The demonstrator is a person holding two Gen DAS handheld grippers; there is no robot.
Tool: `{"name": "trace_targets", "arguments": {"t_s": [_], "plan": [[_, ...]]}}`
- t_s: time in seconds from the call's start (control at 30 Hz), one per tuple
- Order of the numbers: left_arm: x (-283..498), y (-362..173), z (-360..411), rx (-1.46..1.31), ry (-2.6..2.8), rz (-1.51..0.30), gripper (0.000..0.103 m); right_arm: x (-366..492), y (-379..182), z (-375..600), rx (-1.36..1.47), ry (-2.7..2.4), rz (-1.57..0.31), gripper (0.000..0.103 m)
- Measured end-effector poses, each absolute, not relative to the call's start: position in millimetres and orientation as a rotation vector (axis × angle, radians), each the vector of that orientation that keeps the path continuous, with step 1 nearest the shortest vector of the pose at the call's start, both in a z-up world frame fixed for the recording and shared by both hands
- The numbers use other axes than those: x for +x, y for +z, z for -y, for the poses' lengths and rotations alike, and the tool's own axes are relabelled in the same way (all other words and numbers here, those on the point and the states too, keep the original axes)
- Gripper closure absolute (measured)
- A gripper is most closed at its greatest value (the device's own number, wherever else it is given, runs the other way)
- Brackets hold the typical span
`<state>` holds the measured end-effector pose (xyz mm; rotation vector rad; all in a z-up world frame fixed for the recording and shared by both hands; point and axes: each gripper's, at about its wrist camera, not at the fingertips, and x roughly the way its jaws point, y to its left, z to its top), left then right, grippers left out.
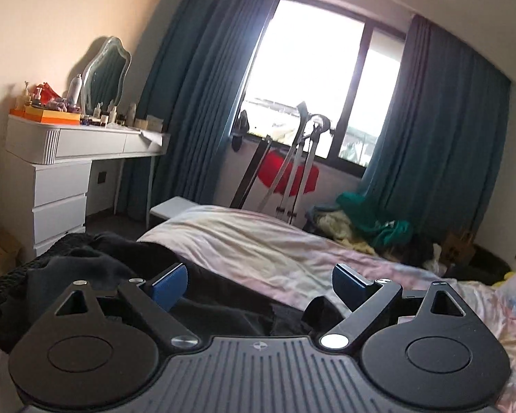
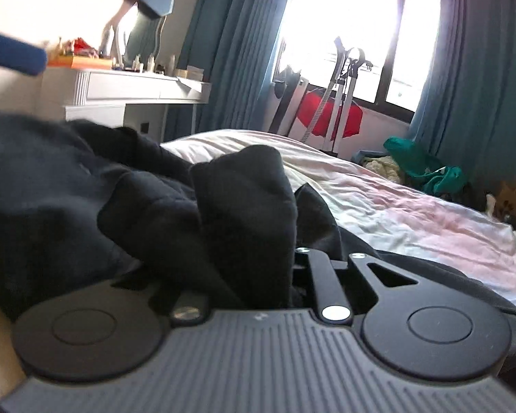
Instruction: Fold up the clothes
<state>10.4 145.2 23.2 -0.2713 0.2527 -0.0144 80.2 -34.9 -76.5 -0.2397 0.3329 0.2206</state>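
Observation:
A black garment (image 1: 86,268) lies crumpled on the bed (image 1: 258,241), at the lower left of the left wrist view. My left gripper (image 1: 259,284) is open and empty, hovering just above the garment's right part. In the right wrist view the black garment (image 2: 120,189) fills the left and centre. My right gripper (image 2: 258,275) is shut on a raised fold of it, and the cloth hides its fingertips. The left gripper's blue pads (image 2: 13,56) show blurred at the upper left of the right wrist view.
The bed has a pale pink and white sheet (image 2: 412,216). A white dressing table (image 1: 68,151) with a mirror and bottles stands at the left. A window with blue curtains (image 1: 196,86), a stand with a red cloth (image 1: 289,172) and a green clothes pile (image 1: 378,220) are beyond the bed.

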Motion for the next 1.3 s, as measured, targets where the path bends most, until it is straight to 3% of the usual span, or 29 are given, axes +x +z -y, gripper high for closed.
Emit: {"name": "trace_targets", "arguments": {"t_s": [0.2, 0.3, 0.37, 0.4, 0.63, 0.73, 0.8, 0.93, 1.13, 1.3], "plan": [[21.7, 12.3, -150.0, -0.295, -0.042, -0.282, 0.010, 73.5, -76.9, 49.8, -0.205, 0.350, -0.447, 0.082], [28.0, 8.8, -150.1, -0.304, -0.057, -0.290, 0.010, 62.1, -66.7, 62.2, -0.175, 0.428, -0.483, 0.062], [30.1, 7.7, -145.8, -0.274, -0.062, -0.291, 0.010, 54.5, -59.9, 70.5, -0.155, 0.481, -0.507, 0.032], [30.3, 7.4, -143.3, -0.260, -0.066, -0.289, 0.010, 50.6, -56.5, 74.7, -0.145, 0.507, -0.519, 0.027], [38.8, -5.9, -116.0, -0.152, -0.100, -0.316, 0.010, 22.9, -24.8, 135.0, -0.026, 0.539, -0.519, 0.025], [50.3, -21.6, -100.5, -0.100, -0.099, -0.363, 0.010, 24.2, -17.5, 172.9, 0.014, 0.348, -0.467, 0.026], [58.1, -34.3, -91.4, -0.074, -0.096, -0.404, 0.010, 30.3, -20.7, 195.3, 0.077, 0.220, -0.478, 0.038], [72.5, -59.8, -78.4, -0.023, -0.055, -0.517, 0.010, 45.8, -36.4, 220.5, 0.145, 0.077, -0.559, 0.084], [84.4, -86.6, -72.1, 0.045, -0.016, -0.585, 0.008, 62.7, -76.6, 226.4, 0.177, 0.056, -0.650, 0.089], [85.3, -89.3, -73.2, 0.049, -0.018, -0.581, 0.008, 60.8, -71.9, 225.1, 0.177, 0.042, -0.622, 0.090]]}}
